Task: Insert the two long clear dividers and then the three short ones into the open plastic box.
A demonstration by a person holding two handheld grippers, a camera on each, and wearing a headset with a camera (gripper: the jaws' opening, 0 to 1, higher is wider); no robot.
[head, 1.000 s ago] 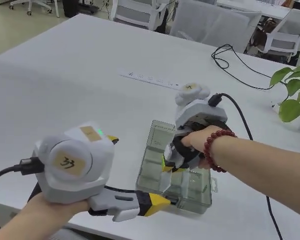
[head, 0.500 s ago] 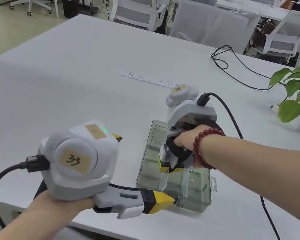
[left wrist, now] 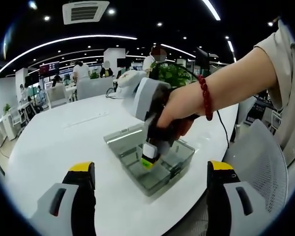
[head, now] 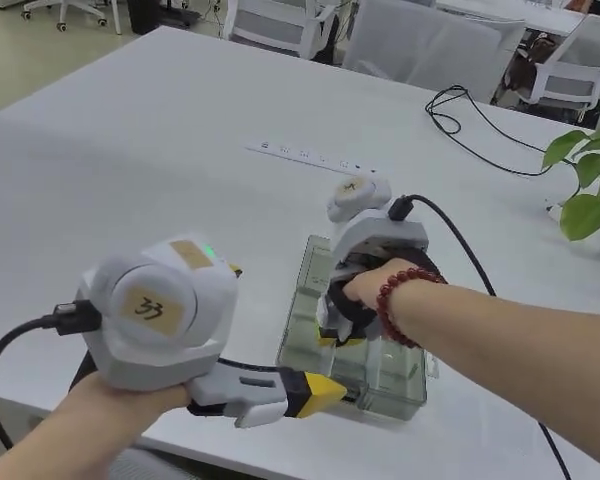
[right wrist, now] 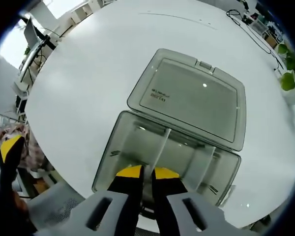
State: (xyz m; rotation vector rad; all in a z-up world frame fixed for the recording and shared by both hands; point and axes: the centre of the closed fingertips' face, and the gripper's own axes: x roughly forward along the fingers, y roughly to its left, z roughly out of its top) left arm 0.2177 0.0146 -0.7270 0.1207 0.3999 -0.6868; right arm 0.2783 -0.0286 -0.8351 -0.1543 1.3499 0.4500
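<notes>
The open plastic box [head: 392,378] sits near the table's front edge, its lid [head: 316,262] laid flat on the far side. My right gripper [head: 330,335] points down into the box. In the right gripper view its fingertips [right wrist: 142,173] are shut on a clear divider [right wrist: 157,147] that stands upright in the box base [right wrist: 113,156], beside another divider [right wrist: 200,160]; the lid [right wrist: 196,98] lies beyond. My left gripper [head: 278,332] hovers left of the box, open. Its jaws [left wrist: 151,169] stand wide apart, framing the box [left wrist: 160,178] and the right gripper [left wrist: 148,158].
A white power strip [head: 315,158] lies mid-table beyond the box. A black cable [head: 460,110] loops at the far right, near a green plant [head: 585,180]. Office chairs [head: 420,40] line the far edge. The table's front edge runs just below the box.
My right gripper has shifted slightly left and lower over the box. The left gripper has stayed about where it was, open; the head camera drifted a little.
</notes>
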